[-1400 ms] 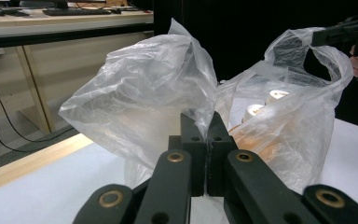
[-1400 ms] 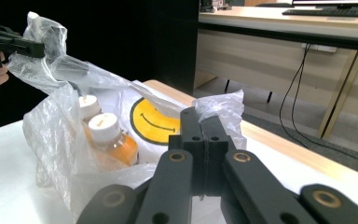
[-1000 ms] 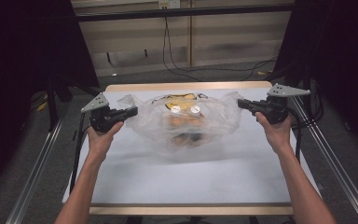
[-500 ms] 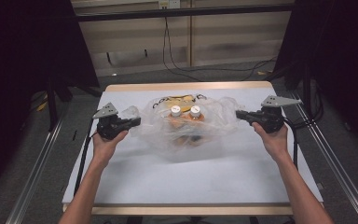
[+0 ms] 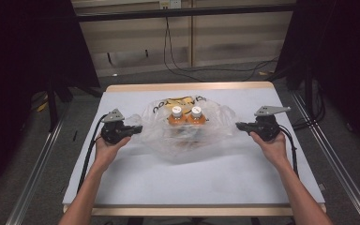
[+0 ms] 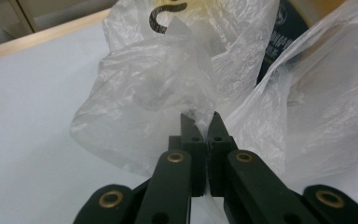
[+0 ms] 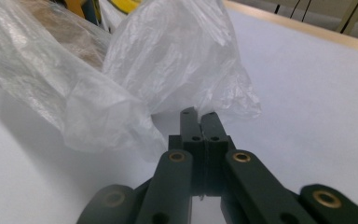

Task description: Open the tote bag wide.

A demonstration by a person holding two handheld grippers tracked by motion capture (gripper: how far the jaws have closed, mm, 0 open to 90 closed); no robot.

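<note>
A clear plastic bag (image 5: 187, 138) lies in the middle of the white table (image 5: 168, 183). Inside it stand two orange bottles with white caps (image 5: 176, 115) (image 5: 196, 114), with yellow and dark packaging behind them. My left gripper (image 5: 138, 127) is at the bag's left edge, its jaws shut on a fold of the film. In the left gripper view, crumpled bag film (image 6: 158, 88) bunches at the left gripper (image 6: 200, 119). My right gripper (image 5: 239, 125) is shut on the bag's right edge. The right gripper view has bag film (image 7: 177, 60) pinched at the right gripper (image 7: 199, 114).
The table has a wooden rim (image 5: 187, 87) at the far side. Metal rails (image 5: 37, 168) run along both sides on the floor. Cables (image 5: 178, 65) hang beyond the far edge. Bare tabletop lies in front of the bag.
Both hands have sunk toward the table, each still gripping its side of the bag. The bag has lowered with them and spread flatter.
</note>
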